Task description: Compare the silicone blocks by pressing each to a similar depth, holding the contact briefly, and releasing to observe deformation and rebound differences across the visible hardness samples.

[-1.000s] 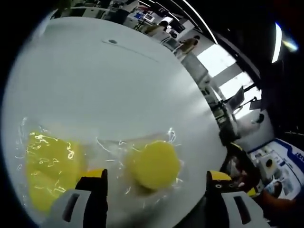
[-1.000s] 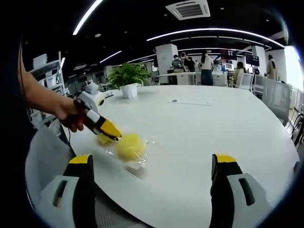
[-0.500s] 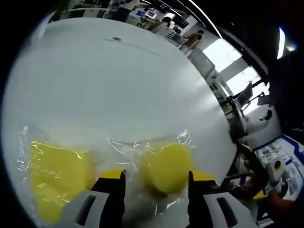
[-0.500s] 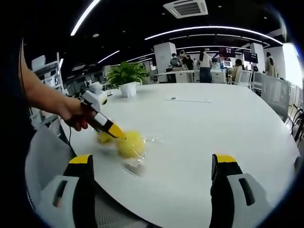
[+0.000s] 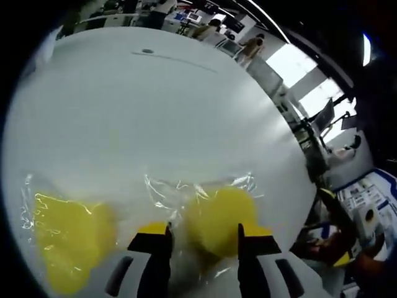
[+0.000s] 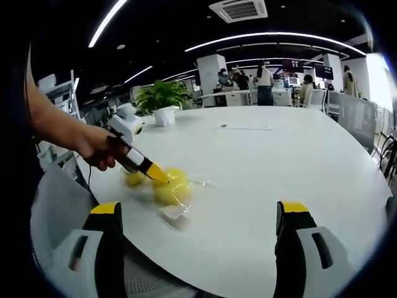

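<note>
A round yellow silicone block (image 5: 217,211) in clear plastic wrap lies on the white table (image 5: 155,112). My left gripper (image 5: 203,231) has its jaws drawn in on either side of it, the right jaw against the block. A second, larger yellow wrapped block (image 5: 68,239) lies to the left. In the right gripper view a hand (image 6: 93,146) holds the left gripper (image 6: 158,176), tips down on the round block (image 6: 170,189), with the other block (image 6: 133,180) behind. My right gripper (image 6: 198,214) hangs wide open over the near table edge, holding nothing.
A potted plant (image 6: 162,99) stands at the far side of the table (image 6: 279,161). A small dark disc (image 6: 224,126) is set in the tabletop. A grey chair (image 6: 56,205) sits at the near left. People and desks fill the background.
My left gripper's jaws have narrowed from wide open to close around the round block and moved down onto it. My right gripper has stayed still and open.
</note>
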Demonstrator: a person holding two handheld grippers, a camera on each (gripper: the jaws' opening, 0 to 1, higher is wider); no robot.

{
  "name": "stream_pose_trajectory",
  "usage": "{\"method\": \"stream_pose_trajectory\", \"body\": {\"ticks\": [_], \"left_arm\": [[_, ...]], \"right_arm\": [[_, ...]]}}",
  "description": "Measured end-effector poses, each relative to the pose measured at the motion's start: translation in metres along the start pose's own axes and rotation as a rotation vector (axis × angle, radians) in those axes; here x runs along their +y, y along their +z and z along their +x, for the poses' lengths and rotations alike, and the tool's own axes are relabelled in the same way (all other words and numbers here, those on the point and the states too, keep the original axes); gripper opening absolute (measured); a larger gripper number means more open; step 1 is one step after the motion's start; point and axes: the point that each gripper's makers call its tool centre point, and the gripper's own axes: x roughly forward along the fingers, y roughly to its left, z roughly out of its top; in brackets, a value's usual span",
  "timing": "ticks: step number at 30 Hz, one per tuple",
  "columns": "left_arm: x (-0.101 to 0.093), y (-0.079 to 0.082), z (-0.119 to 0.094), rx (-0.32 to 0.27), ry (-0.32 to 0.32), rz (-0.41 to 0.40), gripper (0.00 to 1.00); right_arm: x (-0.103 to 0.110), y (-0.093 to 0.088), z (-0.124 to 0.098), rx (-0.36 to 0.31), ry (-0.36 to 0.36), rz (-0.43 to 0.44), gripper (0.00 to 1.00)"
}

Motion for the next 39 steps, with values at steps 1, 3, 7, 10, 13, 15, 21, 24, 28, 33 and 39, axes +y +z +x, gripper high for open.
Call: {"method": "stream_pose_trajectory", "body": {"ticks": [1, 3, 7, 10, 13, 15, 21, 24, 28, 33, 39], "left_arm": [[0.000, 0.000, 0.001, 0.003, -0.004, -0.005, 0.39], [0.001, 0.000, 0.002, 0.005, -0.019, -0.016, 0.36], [-0.003, -0.002, 0.005, 0.009, -0.052, -0.034, 0.29], [-0.007, -0.001, 0.009, 0.008, -0.081, -0.011, 0.25], [-0.006, -0.001, 0.009, 0.020, -0.098, -0.024, 0.21], [-0.007, 0.000, 0.009, 0.021, -0.108, -0.004, 0.18], [-0.010, 0.000, 0.007, 0.015, -0.106, -0.006, 0.08], [-0.011, 0.000, 0.007, 0.014, -0.108, 0.006, 0.06], [-0.011, 0.000, 0.007, 0.019, -0.117, -0.012, 0.04], [-0.014, 0.001, 0.007, 0.020, -0.134, -0.019, 0.03], [-0.019, 0.003, 0.005, -0.005, -0.157, 0.033, 0.01]], "right_arm": [[-0.001, -0.001, -0.001, 0.000, -0.003, 0.002, 0.96], [-0.002, -0.002, -0.002, -0.001, -0.009, 0.005, 0.96], [-0.004, -0.005, -0.005, 0.005, -0.017, 0.013, 0.96], [-0.004, -0.008, -0.006, 0.010, -0.020, 0.017, 0.96], [-0.003, -0.007, -0.005, 0.010, -0.017, 0.015, 0.96], [-0.003, -0.007, -0.005, 0.010, -0.016, 0.016, 0.96], [-0.002, -0.006, -0.004, 0.016, -0.010, 0.008, 0.96], [-0.002, -0.006, -0.004, 0.025, -0.005, 0.008, 0.96], [-0.002, -0.009, -0.004, 0.042, -0.006, 0.008, 0.96], [-0.002, -0.010, -0.005, 0.047, -0.004, 0.005, 0.96], [-0.002, -0.007, -0.005, 0.041, -0.006, 0.016, 0.96]]}}
